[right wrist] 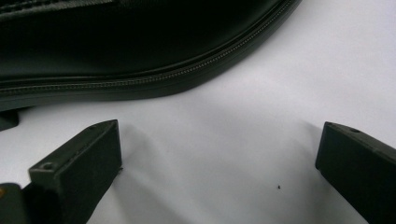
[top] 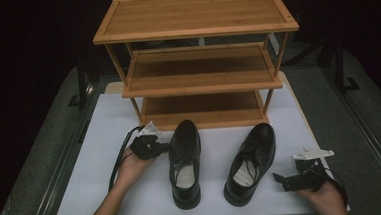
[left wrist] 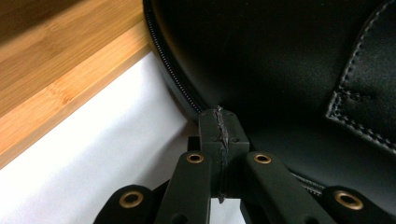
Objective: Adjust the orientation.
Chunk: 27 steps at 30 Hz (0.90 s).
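Two black leather lace-up shoes stand on the white table, toes toward the shelf: the left shoe (top: 185, 160) and the right shoe (top: 250, 162). My left gripper (top: 164, 147) lies level at the left shoe's left side, its jaws shut with nothing between them. In the left gripper view its closed tips (left wrist: 219, 122) press against the left shoe (left wrist: 280, 70) just above the sole seam. My right gripper (top: 278, 178) rests low beside the right shoe's heel, jaws open. In the right gripper view the gripper (right wrist: 219, 158) frames bare table, short of the right shoe (right wrist: 116, 42).
A three-tier bamboo shoe rack (top: 195, 17) stands at the back of the white table (top: 105, 142), its bottom shelf (top: 204, 117) just behind the shoe toes. The shelf's wooden edge (left wrist: 56, 70) lies left of the left gripper. Dark floor surrounds the table.
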Each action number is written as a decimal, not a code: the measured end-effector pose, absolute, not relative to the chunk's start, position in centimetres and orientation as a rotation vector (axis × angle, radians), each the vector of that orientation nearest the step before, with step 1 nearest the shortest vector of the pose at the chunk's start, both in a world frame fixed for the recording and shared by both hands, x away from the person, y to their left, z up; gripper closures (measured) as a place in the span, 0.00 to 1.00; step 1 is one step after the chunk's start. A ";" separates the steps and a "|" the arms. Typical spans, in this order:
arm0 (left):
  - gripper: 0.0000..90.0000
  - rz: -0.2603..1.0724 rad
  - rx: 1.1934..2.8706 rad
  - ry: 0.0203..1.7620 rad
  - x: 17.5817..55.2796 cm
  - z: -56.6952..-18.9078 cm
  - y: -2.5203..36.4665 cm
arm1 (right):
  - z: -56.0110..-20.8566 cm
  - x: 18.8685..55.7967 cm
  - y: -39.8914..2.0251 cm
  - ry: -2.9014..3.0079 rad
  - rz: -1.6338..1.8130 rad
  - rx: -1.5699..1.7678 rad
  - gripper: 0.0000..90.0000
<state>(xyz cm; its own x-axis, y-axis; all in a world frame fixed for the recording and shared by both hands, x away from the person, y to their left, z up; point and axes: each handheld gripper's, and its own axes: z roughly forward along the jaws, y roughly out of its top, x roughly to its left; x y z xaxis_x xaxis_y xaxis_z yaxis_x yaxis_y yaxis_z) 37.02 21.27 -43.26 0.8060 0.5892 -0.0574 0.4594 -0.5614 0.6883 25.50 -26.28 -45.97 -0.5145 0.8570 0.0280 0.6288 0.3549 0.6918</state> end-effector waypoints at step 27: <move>0.01 0.282 2.271 0.867 32.7 -42.1 27.4 | -46.0 25.5 -26.3 2.283 0.939 1.309 0.00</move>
